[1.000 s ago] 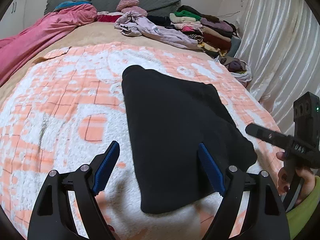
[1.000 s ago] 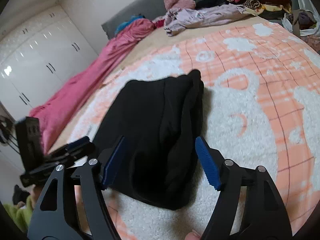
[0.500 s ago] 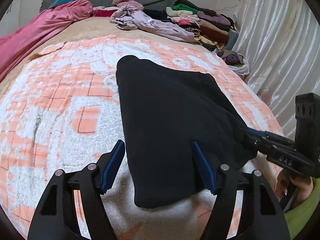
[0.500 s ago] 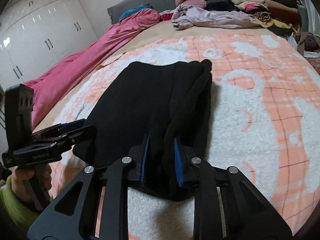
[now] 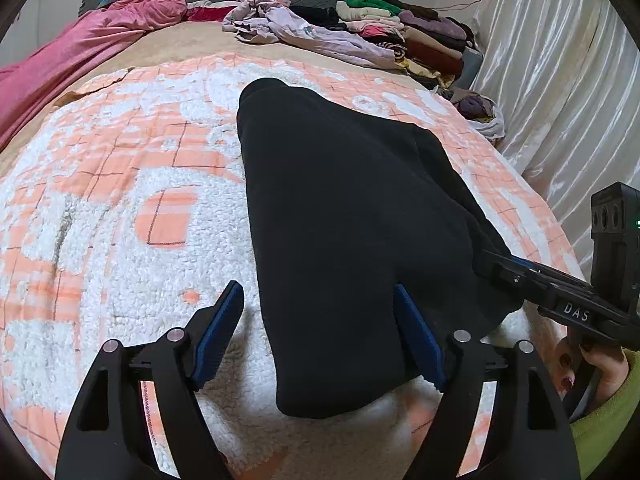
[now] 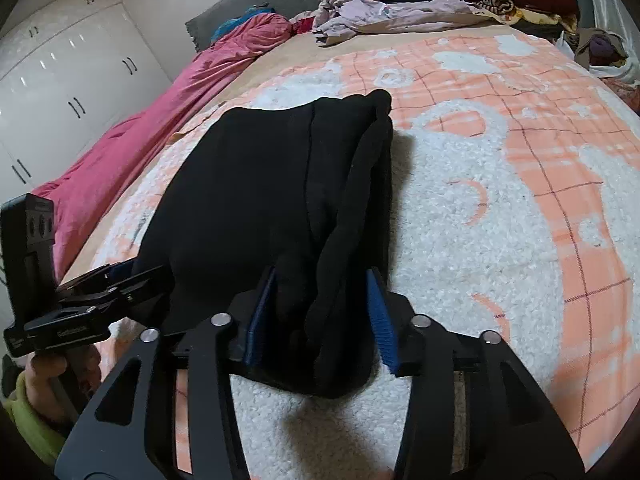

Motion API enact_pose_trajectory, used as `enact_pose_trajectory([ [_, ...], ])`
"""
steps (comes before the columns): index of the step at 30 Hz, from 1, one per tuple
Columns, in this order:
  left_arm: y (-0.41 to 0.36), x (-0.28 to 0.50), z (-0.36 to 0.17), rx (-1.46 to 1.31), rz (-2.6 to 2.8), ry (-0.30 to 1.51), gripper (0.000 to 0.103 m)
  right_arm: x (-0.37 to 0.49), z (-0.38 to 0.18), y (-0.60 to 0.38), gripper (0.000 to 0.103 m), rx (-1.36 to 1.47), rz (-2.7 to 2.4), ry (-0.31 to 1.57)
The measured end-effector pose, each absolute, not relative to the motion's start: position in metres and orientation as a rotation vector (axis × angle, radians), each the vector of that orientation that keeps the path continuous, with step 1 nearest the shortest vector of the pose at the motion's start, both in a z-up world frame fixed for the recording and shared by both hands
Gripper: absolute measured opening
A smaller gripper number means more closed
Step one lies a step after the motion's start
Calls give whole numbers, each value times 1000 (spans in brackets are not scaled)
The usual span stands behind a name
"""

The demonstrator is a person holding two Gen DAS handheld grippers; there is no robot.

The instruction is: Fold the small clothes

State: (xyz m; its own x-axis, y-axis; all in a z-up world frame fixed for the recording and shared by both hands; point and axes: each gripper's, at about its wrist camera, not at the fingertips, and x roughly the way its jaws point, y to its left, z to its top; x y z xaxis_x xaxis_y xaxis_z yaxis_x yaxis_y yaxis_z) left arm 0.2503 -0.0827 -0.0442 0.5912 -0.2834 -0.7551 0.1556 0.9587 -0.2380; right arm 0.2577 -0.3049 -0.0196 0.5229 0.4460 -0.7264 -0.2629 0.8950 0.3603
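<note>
A black garment [image 5: 344, 220] lies folded lengthwise on the orange and white blanket [image 5: 120, 208]. My left gripper [image 5: 320, 336] is open, its blue pads astride the near left corner of the garment. My right gripper [image 6: 320, 316] holds the bunched near right edge of the black garment [image 6: 260, 200] between its blue pads, with the jaws partly apart. The right gripper also shows in the left wrist view [image 5: 520, 276], at the garment's right corner. The left gripper shows in the right wrist view [image 6: 116, 276] at the left.
A pink duvet [image 5: 68, 52] lies along the left side of the bed. A lilac garment [image 5: 304, 32] and a pile of folded clothes [image 5: 416, 36] are at the far end. A white curtain [image 5: 560, 80] hangs on the right. White wardrobe doors [image 6: 60, 80] stand on the left.
My right gripper closed on the garment's bunched near edge, then its jaws widened somewhat. My left gripper moved forward over the near left corner, still open.
</note>
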Motion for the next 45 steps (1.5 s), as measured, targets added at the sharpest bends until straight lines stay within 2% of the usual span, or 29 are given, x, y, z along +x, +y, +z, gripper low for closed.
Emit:
enact_pose_trajectory([
  [1,-82,250,-45,-157,-257,905,77,257,-20,-305,43,214,424,929],
  [3,-81,251,-45,-162,-257,907,78,257,-19,-304,59,193,387,929],
  [5,-81,250,-45,-161,-254,907,79,257,-19,-304,65,182,360,928],
  [14,-80,250,-43,-173,-250,912,81,254,-12,-304,82,143,317,889],
  [21,-78,249,-36,-164,-238,917,87,249,-1,-306,93,126,282,825],
  [29,-72,240,-26,-163,-208,898,99,233,7,-307,94,109,252,751],
  [39,-70,201,5,-106,-182,769,99,184,27,-312,94,80,200,561],
  [45,-60,172,8,-113,-174,722,99,152,33,-312,94,82,192,510],
])
